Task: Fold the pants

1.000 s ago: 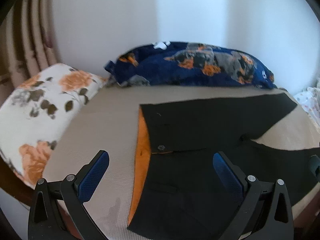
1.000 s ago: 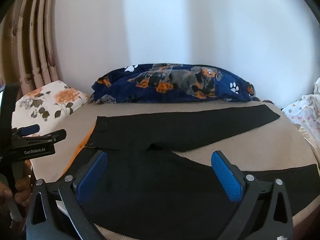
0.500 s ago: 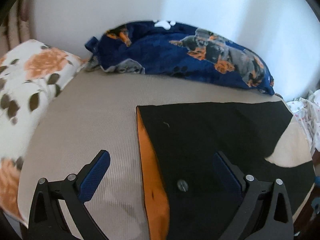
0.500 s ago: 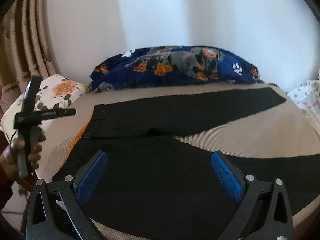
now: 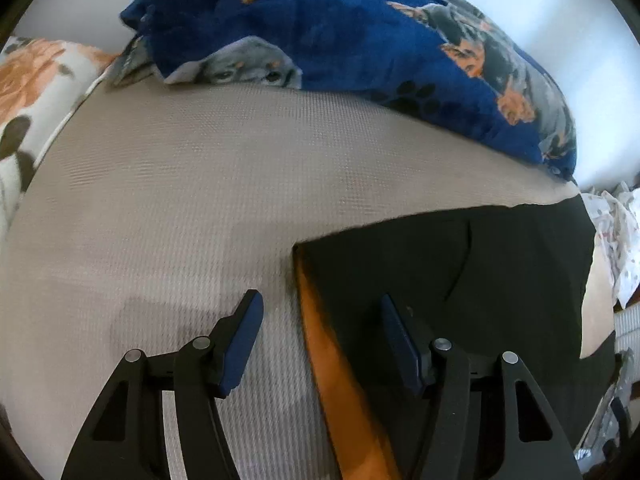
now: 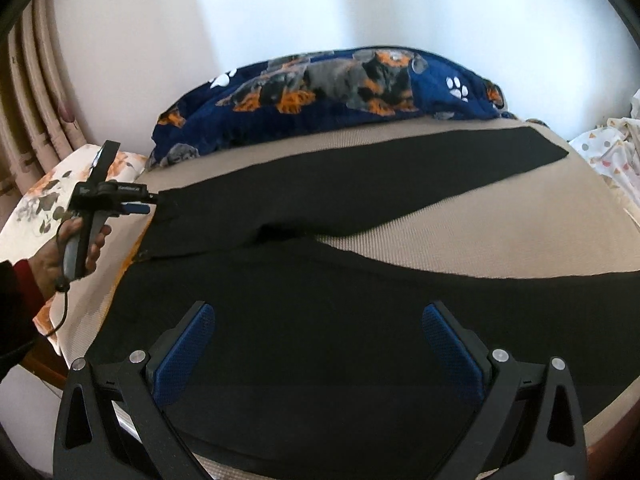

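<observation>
The black pants (image 6: 320, 320) lay spread flat on the beige mattress (image 5: 180, 200), and everything else is placed against them. Left of their waistband sat a floral pillow (image 6: 44, 200), with curtain folds (image 6: 28, 112) beyond it. Between pillow and waistband a hand (image 6: 76, 248) held the left gripper (image 6: 150, 200), its tips at the far corner of the waist. White lettering ran along its body, too small to read. In the left wrist view that gripper (image 5: 320, 312) straddled the waist edge, where an orange lining (image 5: 332, 360) showed; its jaws had just been closing and stood half open, the edge between them with no pad seen pressing on it. Behind the pants lay a navy dog-print blanket (image 6: 340, 88) with white paw prints. Over the near leg hung the right gripper (image 6: 320, 332), jaws wide, holding nothing. Right of the legs was a spotted white cloth (image 6: 612, 152).
</observation>
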A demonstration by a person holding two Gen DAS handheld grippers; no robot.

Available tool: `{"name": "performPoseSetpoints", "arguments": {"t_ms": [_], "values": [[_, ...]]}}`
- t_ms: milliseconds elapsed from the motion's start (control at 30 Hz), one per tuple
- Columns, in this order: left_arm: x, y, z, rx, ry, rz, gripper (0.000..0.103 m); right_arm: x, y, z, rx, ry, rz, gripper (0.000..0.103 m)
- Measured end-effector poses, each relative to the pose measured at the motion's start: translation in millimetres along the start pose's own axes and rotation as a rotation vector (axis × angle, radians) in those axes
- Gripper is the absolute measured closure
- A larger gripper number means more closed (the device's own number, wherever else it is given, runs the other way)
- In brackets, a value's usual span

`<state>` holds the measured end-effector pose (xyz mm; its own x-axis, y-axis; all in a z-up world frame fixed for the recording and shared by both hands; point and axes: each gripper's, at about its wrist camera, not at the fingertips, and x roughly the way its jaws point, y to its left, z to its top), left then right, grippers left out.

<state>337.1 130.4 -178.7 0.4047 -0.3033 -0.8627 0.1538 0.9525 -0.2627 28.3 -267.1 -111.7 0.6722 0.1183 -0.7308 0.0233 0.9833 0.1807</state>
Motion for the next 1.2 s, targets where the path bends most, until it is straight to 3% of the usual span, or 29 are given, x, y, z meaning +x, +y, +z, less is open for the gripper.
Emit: {"name": "performPoseSetpoints", "arguments": {"t_ms": [167, 267, 333, 400, 500, 633, 700, 833, 1033, 1200], "values": [[13, -15, 11, 0.066, 0.007, 0.013, 0.041, 11, -3, -2, 0.009, 0.029, -0.004, 0.000], [15, -24, 13, 0.097, 0.002, 0.055, 0.052, 14, -4, -2, 0.015, 0.039, -0.005, 0.000], [13, -25, 13, 0.102, -0.001, 0.019, 0.079, 15, -6, -2, 0.018, 0.042, -0.005, 0.000], [3, -22, 11, 0.098, -0.046, 0.007, 0.091, 16, -7, -2, 0.025, 0.047, -0.003, 0.000], [-12, -12, 5, 0.040, -0.105, -0.069, 0.092, 18, -8, 0, 0.036, 0.050, 0.002, 0.000], [-37, -22, -8, 0.049, -0.192, -0.100, 0.093, 17, -5, 2, 0.030, 0.046, 0.028, 0.000], [-53, -34, -19, 0.066, -0.232, -0.102, 0.093, 18, -5, 6, 0.039, 0.056, 0.080, 0.000], [-89, -64, -44, 0.133, -0.321, -0.105, 0.093, 27, -14, 27, 0.140, 0.092, 0.272, 0.000], [-131, -102, -94, 0.228, -0.411, -0.106, 0.093, 65, -29, 85, 0.314, 0.148, 0.528, 0.000], [-149, -119, -131, 0.246, -0.443, -0.114, 0.093, 121, -46, 135, 0.474, 0.192, 0.635, 0.000]]}}
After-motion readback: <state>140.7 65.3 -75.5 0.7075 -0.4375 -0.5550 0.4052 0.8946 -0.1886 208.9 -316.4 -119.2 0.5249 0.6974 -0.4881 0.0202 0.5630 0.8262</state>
